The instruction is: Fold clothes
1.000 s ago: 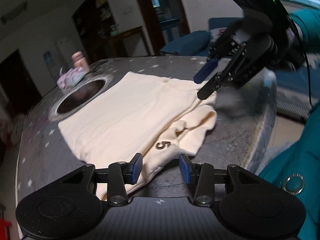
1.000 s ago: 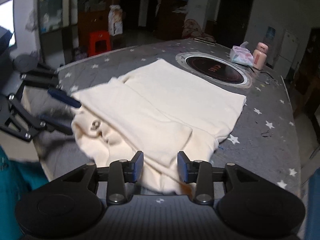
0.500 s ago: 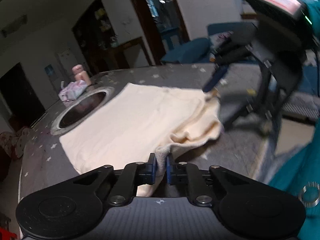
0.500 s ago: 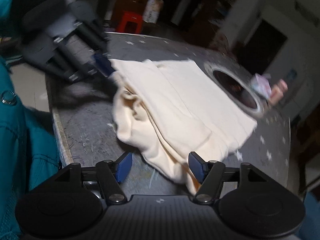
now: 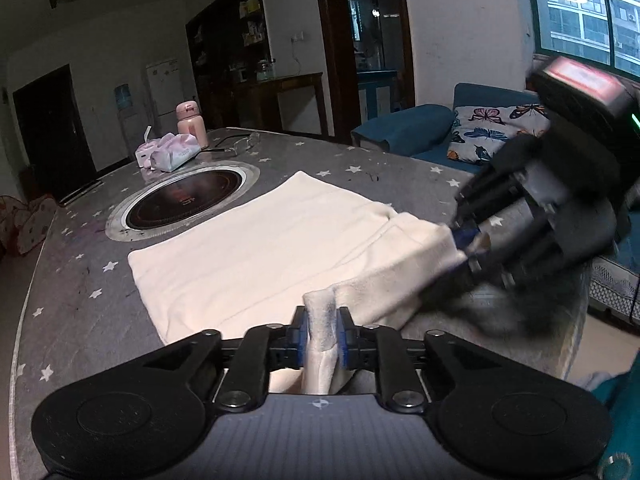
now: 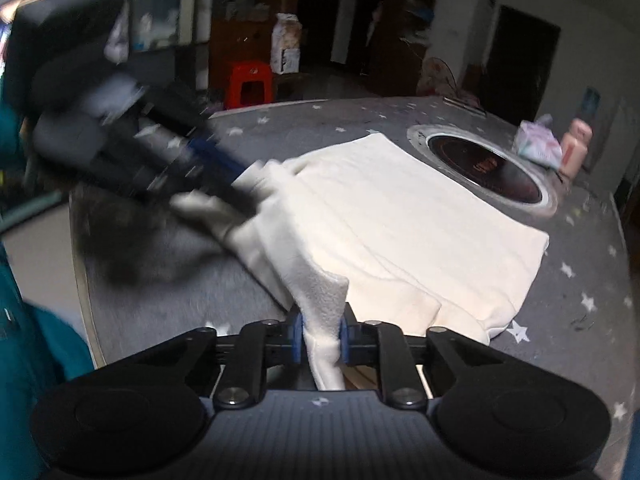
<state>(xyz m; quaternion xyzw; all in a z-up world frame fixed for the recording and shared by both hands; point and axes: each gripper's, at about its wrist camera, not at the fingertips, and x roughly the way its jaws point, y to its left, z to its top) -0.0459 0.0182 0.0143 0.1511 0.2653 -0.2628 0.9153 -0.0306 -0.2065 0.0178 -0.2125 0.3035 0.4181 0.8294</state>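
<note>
Two tools, both pinching the same cream garment (image 5: 256, 252), so we're mid-fold here, not at the start and not near the end.

What looks done: the garment is already down to a fairly tidy rectangle lying flat on the star-print worktop (image 5: 72, 280), right beside the round built-in cooktop (image 5: 188, 204). The side edges look tucked in, since I can see a long layered seam running down it in the right wrist view.

What's happening now: the left tool (image 5: 320, 336) has a bunched bit of the near edge between its blue pads, and its jaws are easing apart a touch, though the cloth is still squeezed there. The right tool (image 6: 320, 336) has the other near corner, jaws closing down on a thick wad of fabric. That near edge is lifted and rumpled off the worktop, while the far half still lies flat.

What's left, as I read it: carry that lifted edge over toward the cooktop end, lay it down, let go, and probably smooth it. Maybe one more fold after that, hard to say.

Tissue pack (image 5: 172, 154) and pink bottle (image 5: 191, 124) sit well clear at the far end.
</note>
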